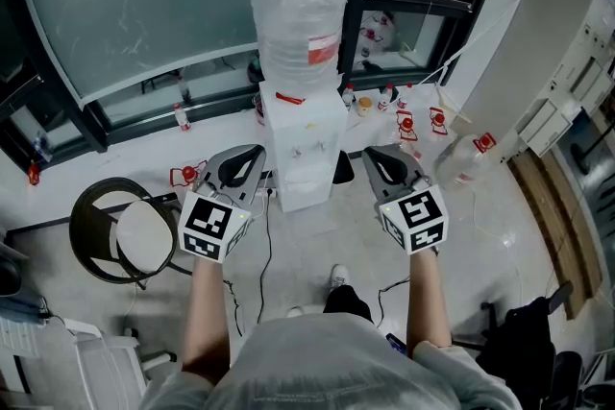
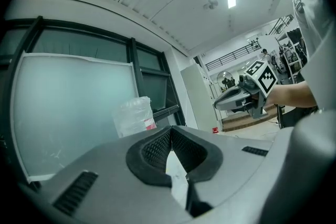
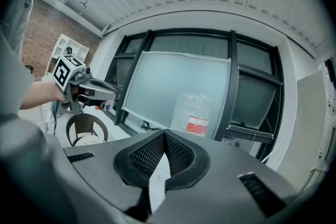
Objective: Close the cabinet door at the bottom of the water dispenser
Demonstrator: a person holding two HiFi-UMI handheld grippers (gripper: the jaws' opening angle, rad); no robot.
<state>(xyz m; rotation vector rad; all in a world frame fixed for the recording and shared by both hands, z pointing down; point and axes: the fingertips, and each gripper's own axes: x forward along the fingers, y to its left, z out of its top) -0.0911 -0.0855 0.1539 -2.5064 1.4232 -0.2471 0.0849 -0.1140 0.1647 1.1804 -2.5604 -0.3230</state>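
The white water dispenser [image 1: 300, 144] stands against the window with a plastic-wrapped bottle [image 1: 300, 24] on top. Its lower front [image 1: 309, 192] faces me, and I cannot make out the cabinet door from above. My left gripper [image 1: 258, 152] hangs just left of the dispenser's front and my right gripper [image 1: 371, 154] just right of it. Both are shut on nothing and touch nothing. In the left gripper view the pads meet at the tip [image 2: 170, 129], with the bottle [image 2: 134, 115] beyond. In the right gripper view the jaws [image 3: 164, 134] are likewise closed, with the bottle [image 3: 194, 113] ahead.
A round dark chair [image 1: 120, 230] stands at the left. A large clear bottle [image 1: 466, 158] lies on the floor at the right, beside small red-capped bottles [image 1: 408, 122]. Cables [image 1: 264, 254] run across the floor, and my foot [image 1: 336, 278] is below the dispenser.
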